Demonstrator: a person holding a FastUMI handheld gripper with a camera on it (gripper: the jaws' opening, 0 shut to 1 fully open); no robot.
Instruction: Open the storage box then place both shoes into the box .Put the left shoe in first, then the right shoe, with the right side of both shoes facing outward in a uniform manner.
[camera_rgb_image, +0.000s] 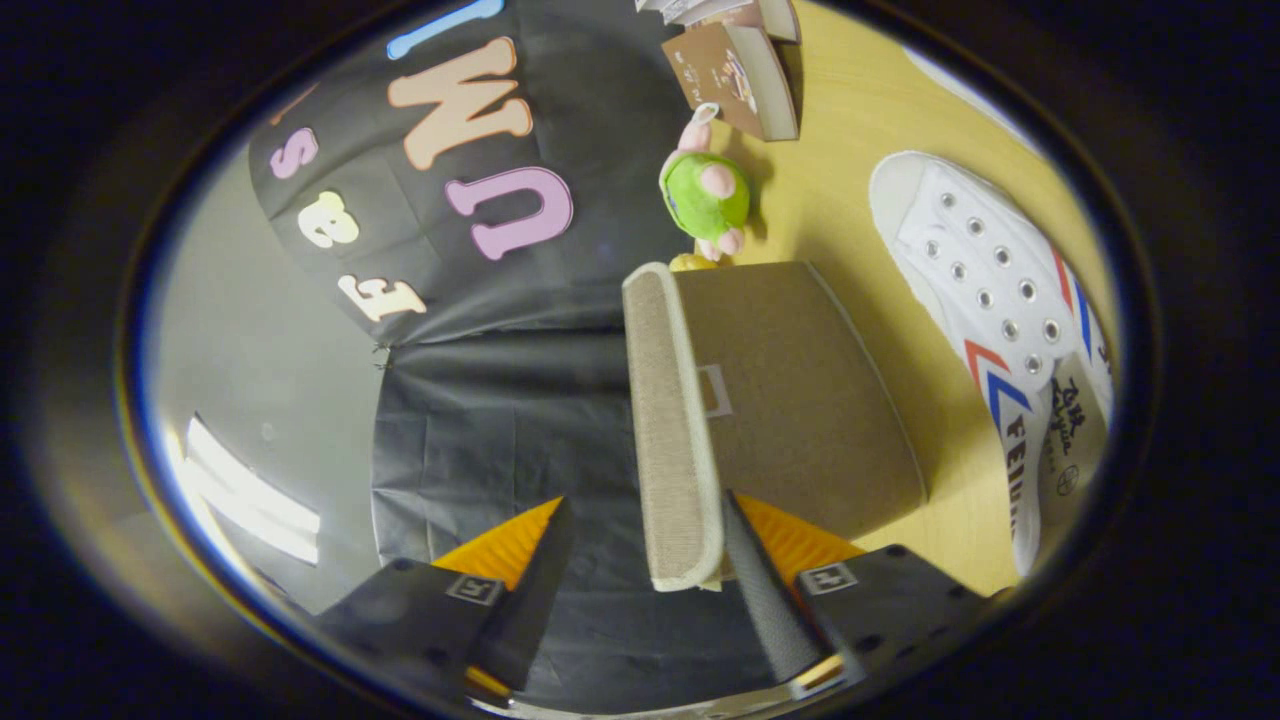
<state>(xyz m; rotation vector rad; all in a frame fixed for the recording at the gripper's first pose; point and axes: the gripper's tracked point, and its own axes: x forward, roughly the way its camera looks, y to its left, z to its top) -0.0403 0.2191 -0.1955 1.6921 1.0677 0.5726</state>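
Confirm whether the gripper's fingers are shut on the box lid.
No: the gripper is open, the lid edge between its fingers, one finger clear of it.

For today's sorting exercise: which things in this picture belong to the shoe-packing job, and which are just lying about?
Part of the job:
- storage box, its lid raised
- white sneaker on the table beside the box
- gripper, fingers open either side of the lid's edge

Lying about:
- green plush toy beyond the box
- books behind the toy

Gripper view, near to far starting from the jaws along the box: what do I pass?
Gripper, jaws open either side of the box lid's edge → storage box → green plush toy → books.
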